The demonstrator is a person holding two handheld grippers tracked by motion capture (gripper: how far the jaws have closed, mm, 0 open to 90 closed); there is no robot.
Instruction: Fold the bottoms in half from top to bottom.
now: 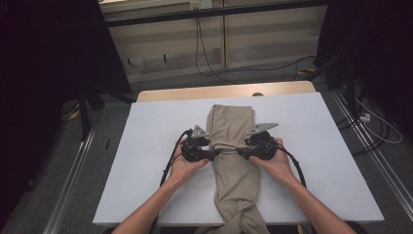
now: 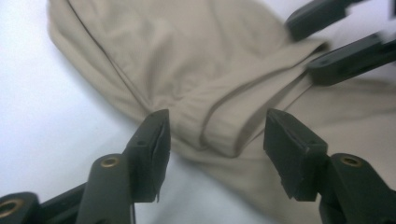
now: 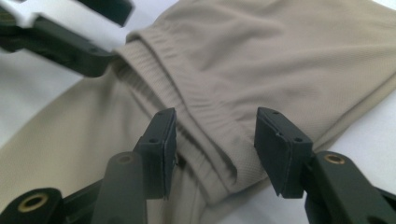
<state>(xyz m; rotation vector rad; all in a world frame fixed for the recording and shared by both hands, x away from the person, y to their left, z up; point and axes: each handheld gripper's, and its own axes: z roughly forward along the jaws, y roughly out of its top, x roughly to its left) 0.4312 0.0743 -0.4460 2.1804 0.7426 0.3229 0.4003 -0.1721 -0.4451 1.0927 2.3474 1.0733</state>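
Left claw [image 2: 214,140]: released; I have its jaws spread wide, one on each side of the band's left corner, nothing pinched yet.
Why held so: I judge the spread lets the thick folded edge slide in between the pads before I clench.
Right claw [image 3: 215,142]: released too; jaws apart, straddling the band's right corner, pads clear of the cloth as far as I can tell.
Why mirrored: with one claw at each end of the band [image 3: 205,109], I expect the edge to lift level and not sag to one side.
Band: the ribbed waist hem of the trousers [image 1: 233,146], lying across the middle of the garment where the upper part is doubled over the legs.
Trousers: beige, laid lengthwise down the middle of the table [image 1: 146,146]; the top part sits beyond the band, the legs run from the band toward me and hang over the near table edge.
Why laid so: my guess is the long axis faces me so each fold goes straight away from me or straight back.
Hands: my left hand [image 1: 182,163] sits just left of the band, my right hand [image 1: 275,161] just right of it, both low to the table.
Step in hand: I judge this as the approach before gripping the band for a further fold.
Risk: a pad may catch only the top layer, so the fold beneath slips.
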